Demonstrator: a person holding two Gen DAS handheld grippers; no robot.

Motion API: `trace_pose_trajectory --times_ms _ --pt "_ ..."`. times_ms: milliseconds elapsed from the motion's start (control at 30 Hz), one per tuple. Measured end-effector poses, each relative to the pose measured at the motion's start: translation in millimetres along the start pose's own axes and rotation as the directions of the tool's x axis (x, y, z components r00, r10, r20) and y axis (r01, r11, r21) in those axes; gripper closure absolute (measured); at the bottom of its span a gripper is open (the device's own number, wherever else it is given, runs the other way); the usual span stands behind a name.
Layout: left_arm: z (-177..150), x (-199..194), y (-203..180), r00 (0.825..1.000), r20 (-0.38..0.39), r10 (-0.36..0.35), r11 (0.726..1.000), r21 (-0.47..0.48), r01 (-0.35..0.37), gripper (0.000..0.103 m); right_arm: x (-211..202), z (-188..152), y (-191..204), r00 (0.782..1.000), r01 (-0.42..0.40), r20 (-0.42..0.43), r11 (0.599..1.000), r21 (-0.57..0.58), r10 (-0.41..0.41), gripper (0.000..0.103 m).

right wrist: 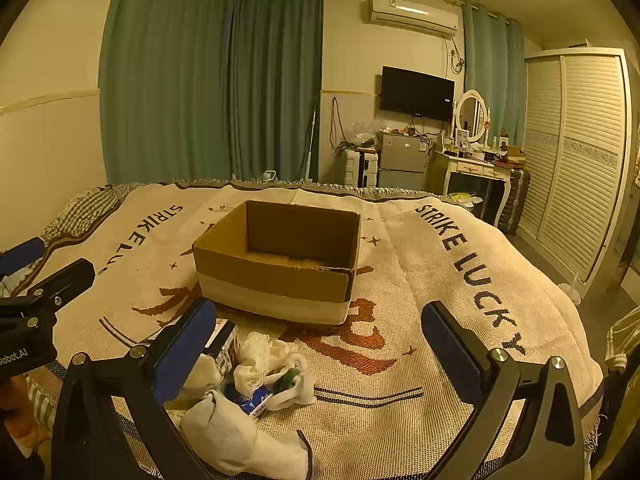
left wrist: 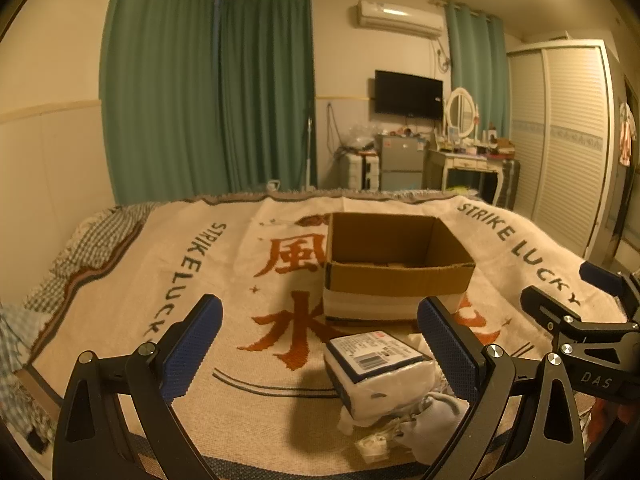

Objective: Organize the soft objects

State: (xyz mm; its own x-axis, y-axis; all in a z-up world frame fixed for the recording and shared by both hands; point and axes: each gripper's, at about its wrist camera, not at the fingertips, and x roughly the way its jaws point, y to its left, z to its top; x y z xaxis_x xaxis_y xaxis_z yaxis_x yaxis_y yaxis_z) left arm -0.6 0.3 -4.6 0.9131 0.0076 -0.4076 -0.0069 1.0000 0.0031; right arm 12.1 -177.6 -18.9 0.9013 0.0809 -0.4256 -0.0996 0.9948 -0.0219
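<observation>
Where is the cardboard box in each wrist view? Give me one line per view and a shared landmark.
Left wrist: cardboard box sits centre, slightly right, beyond the open left tongs.
Right wrist: box sits centre-left, beyond the open right tongs.
Shared landmark: the wall television.

Both wrist views face the box — left nearer.

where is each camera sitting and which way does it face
Left wrist view: sits on the left gripper, facing across the bed at the open brown cardboard box; its blue-padded fingers frame a wrapped white packet; the right gripper shows at right.
Right wrist view: sits on the right gripper, facing the same box; the left gripper shows at left.
Shared: box, white soft pile, cream blanket.
</observation>
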Motion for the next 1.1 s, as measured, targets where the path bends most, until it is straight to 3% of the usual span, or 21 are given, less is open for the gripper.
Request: trace_pose_trajectory --times_ms 1100 --pt "4.7 -5.0 1.4 1.0 0.012 -0.011 1.0 0.011 0.011 0.003 -4.2 6.2 1.9 1.0 0.01 0.001 1.0 -0.013 -0.01 0.0"
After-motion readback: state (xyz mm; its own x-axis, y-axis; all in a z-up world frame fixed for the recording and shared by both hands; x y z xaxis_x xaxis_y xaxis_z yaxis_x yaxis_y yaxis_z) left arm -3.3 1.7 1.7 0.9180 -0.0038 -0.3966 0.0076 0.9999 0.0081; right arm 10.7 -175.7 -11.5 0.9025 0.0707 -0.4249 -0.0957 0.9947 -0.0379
